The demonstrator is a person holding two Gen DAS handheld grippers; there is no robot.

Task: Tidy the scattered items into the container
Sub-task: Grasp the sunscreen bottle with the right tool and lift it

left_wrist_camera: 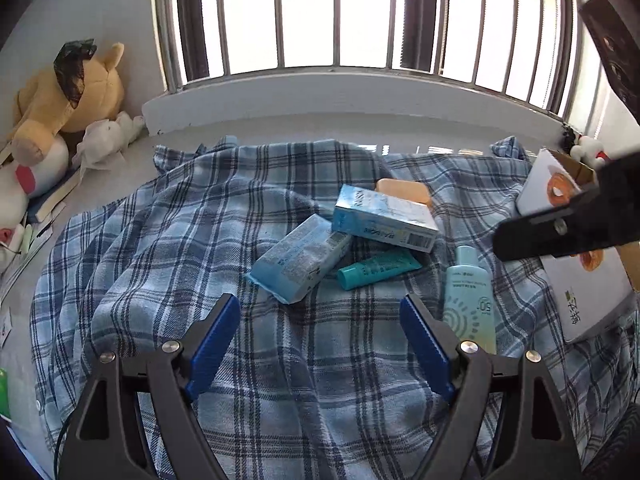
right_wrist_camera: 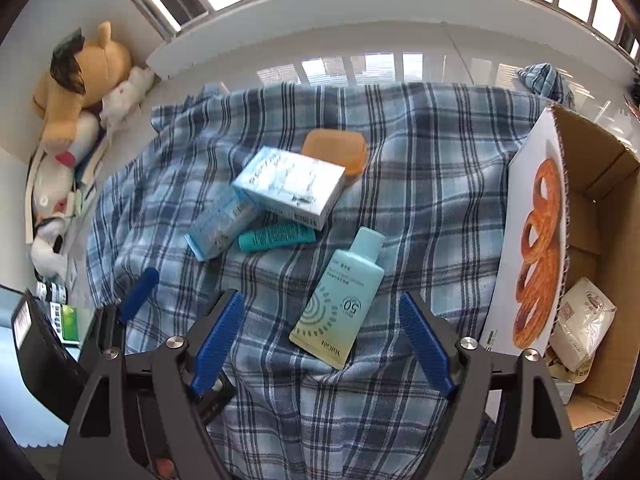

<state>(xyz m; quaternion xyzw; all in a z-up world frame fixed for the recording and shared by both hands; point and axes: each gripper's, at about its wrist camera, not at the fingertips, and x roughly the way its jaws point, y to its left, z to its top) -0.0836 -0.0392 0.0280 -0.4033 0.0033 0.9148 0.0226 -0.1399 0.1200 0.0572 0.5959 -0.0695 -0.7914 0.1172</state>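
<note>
On a blue plaid cloth [left_wrist_camera: 200,240] lie a pale blue box [left_wrist_camera: 384,216], a second blue box [left_wrist_camera: 300,264] under its end, a teal tube [left_wrist_camera: 376,269], an orange soap bar [left_wrist_camera: 404,190] and a light blue sunscreen bottle [left_wrist_camera: 470,300]. The same items show in the right wrist view: box [right_wrist_camera: 290,186], second box [right_wrist_camera: 218,228], tube [right_wrist_camera: 276,237], soap [right_wrist_camera: 336,151], bottle [right_wrist_camera: 340,300]. A cardboard box [right_wrist_camera: 600,216] stands at the right with a white packet [right_wrist_camera: 582,326] inside. My left gripper [left_wrist_camera: 320,320] is open and empty, short of the items. My right gripper [right_wrist_camera: 320,320] is open above the bottle.
Plush toys [left_wrist_camera: 68,92] and papers sit at the far left by the wall. A barred window [left_wrist_camera: 340,20] and its sill run along the back. The right gripper's black arm [left_wrist_camera: 568,224] crosses in front of the cardboard box [left_wrist_camera: 560,184] in the left wrist view.
</note>
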